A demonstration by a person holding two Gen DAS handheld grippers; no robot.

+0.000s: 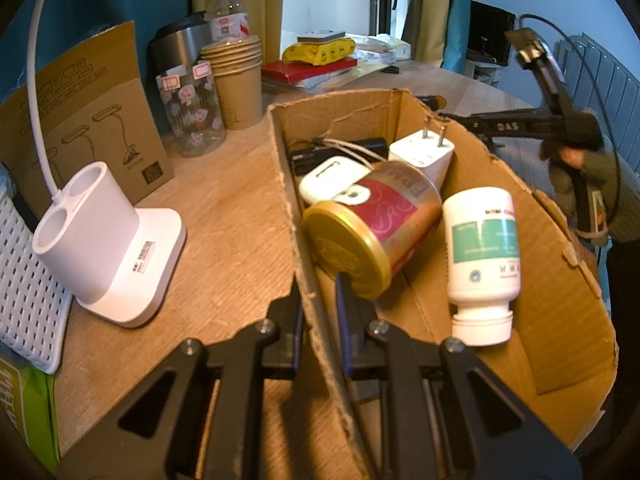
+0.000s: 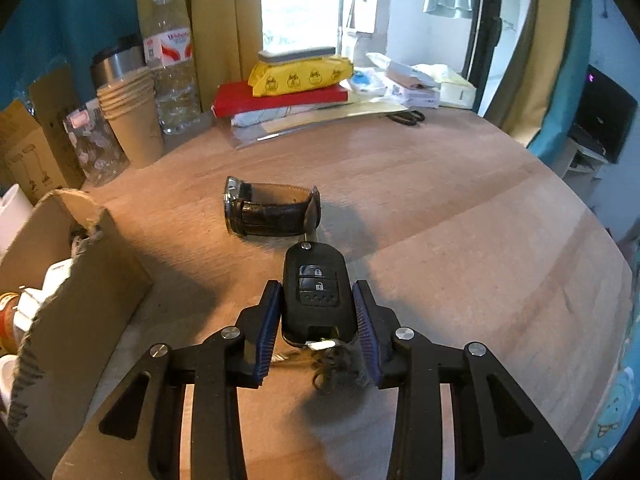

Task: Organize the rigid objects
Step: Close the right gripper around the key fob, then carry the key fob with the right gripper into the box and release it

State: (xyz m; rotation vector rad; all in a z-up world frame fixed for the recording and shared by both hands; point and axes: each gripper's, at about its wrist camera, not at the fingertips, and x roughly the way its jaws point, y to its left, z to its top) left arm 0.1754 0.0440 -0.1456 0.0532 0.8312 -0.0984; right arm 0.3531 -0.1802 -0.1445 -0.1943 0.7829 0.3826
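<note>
Car key (image 2: 318,292), black, with two lock-icon buttons and no readable brand, is lying on the wooden table (image 2: 460,216) between the pads of the right gripper (image 2: 318,312), which is narrowed around it; whether the pads are pressing it I cannot tell. One black-strapped watch (image 2: 272,210) is resting just beyond the key. The left gripper (image 1: 320,308) is clamping tight on the near wall of the cardboard box (image 1: 560,320). Inside the box are lying one gold-lidded tin (image 1: 372,240) showing partial letters, one white bottle (image 1: 482,256) with a green label, and two white chargers (image 1: 422,156). At the table's far edge one water bottle (image 2: 172,68) is showing red lettering too blurred to read.
</note>
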